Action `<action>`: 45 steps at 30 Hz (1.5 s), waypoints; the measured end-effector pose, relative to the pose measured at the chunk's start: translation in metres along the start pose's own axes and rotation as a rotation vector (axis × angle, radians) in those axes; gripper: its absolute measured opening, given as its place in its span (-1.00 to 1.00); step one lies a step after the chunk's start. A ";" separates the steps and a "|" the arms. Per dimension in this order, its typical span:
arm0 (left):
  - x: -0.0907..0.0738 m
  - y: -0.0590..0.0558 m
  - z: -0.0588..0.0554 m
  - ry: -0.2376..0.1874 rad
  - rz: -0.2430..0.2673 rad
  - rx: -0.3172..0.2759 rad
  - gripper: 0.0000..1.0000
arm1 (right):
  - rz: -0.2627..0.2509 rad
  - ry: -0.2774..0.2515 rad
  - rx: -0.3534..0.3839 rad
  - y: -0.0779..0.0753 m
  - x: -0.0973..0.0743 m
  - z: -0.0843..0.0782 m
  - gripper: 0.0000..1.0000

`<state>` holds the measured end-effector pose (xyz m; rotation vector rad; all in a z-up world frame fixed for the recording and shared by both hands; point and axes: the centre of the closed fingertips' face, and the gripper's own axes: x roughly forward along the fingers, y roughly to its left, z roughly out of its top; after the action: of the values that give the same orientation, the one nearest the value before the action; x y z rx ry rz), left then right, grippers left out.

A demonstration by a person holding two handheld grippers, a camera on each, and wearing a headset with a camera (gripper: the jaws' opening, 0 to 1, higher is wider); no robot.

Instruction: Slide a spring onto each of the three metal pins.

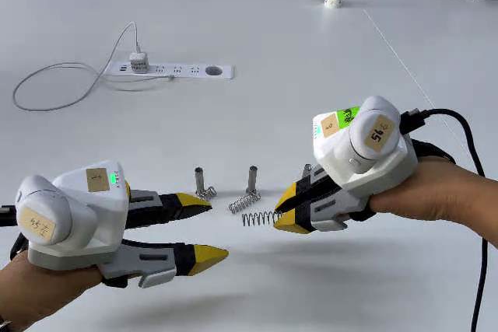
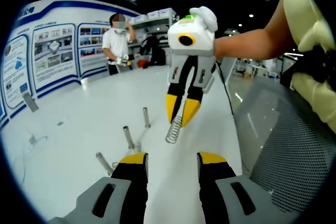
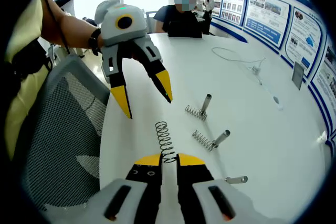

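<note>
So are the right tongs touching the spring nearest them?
Touching. The right gripper view shows the right tongs pinching one end of the spring.

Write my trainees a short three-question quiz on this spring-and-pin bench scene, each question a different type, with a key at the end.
1. Fill in: ____ metal pins stand on the table.
2. True or false: the left gripper is open.
3. Multiple choice: the right gripper holds A) a metal pin, B) a spring, C) nothing.

Key: 1 three; 2 true; 3 B.
</note>
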<state>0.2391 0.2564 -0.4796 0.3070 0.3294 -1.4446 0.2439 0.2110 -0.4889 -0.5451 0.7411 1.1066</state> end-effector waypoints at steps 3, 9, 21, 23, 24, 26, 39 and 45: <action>0.003 -0.002 0.000 0.002 -0.007 0.009 -0.28 | 0.010 -0.002 -0.014 0.003 0.001 0.005 -0.78; 0.010 -0.006 0.001 0.008 -0.026 0.006 -0.35 | 0.027 0.004 -0.042 0.008 0.004 0.010 -0.77; 0.018 -0.011 0.000 0.029 -0.042 0.042 -0.58 | 0.045 0.030 -0.084 0.016 0.008 0.012 -0.77; 0.019 -0.012 -0.002 0.034 -0.044 0.050 -0.64 | 0.045 0.034 -0.086 0.017 0.009 0.012 -0.77; 0.019 -0.012 -0.002 0.035 -0.042 0.052 -0.67 | 0.044 0.038 -0.087 0.017 0.009 0.012 -0.77; 0.019 -0.012 -0.002 0.036 -0.042 0.059 -0.75 | 0.045 0.051 -0.088 0.019 0.009 0.012 -0.77; 0.016 -0.010 -0.002 0.039 -0.033 0.064 -0.78 | 0.029 0.053 -0.116 0.022 -0.002 0.029 -0.77; 0.018 -0.011 0.000 0.035 -0.037 0.070 -0.78 | 0.028 0.026 -0.131 0.025 -0.009 0.044 -0.77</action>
<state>0.2299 0.2388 -0.4865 0.3851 0.3145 -1.4907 0.2291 0.2461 -0.4543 -0.6623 0.7035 1.1817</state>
